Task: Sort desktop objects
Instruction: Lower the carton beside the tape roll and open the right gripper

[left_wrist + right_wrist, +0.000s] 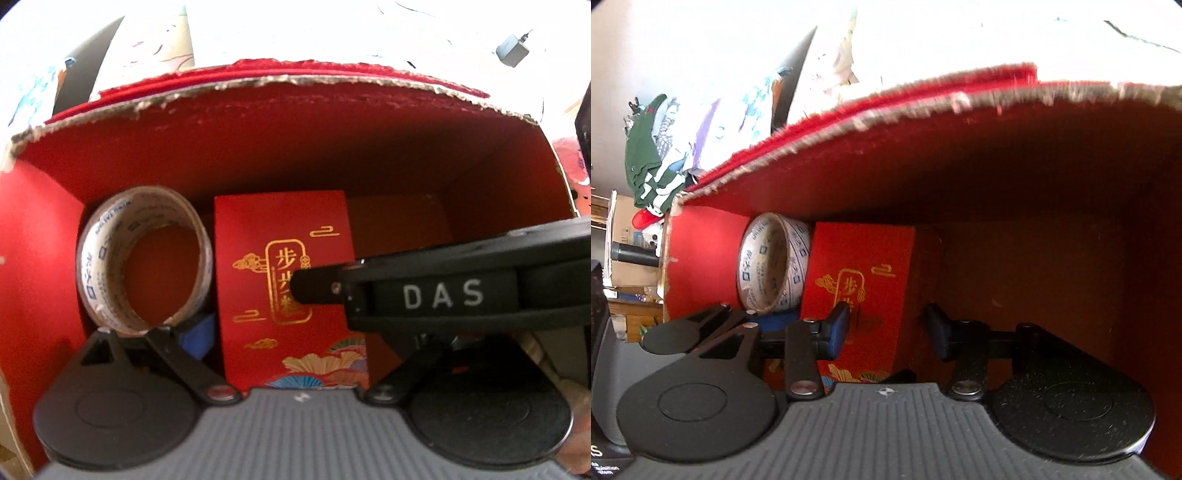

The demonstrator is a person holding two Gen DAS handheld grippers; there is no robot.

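From the left wrist, the step looks like placing items in the red box [332,147]: the tape [144,262] stands on edge at the box's left, touching the left claw [177,332], whose spread I cannot tell since only one blue pad shows. The envelope [284,284] lies just beside it, under the right claw's body. From the right wrist, the right claw [886,328] gapes wide over the envelope [860,288], gripping nothing; next probably comes withdrawing cleanly without dragging it.
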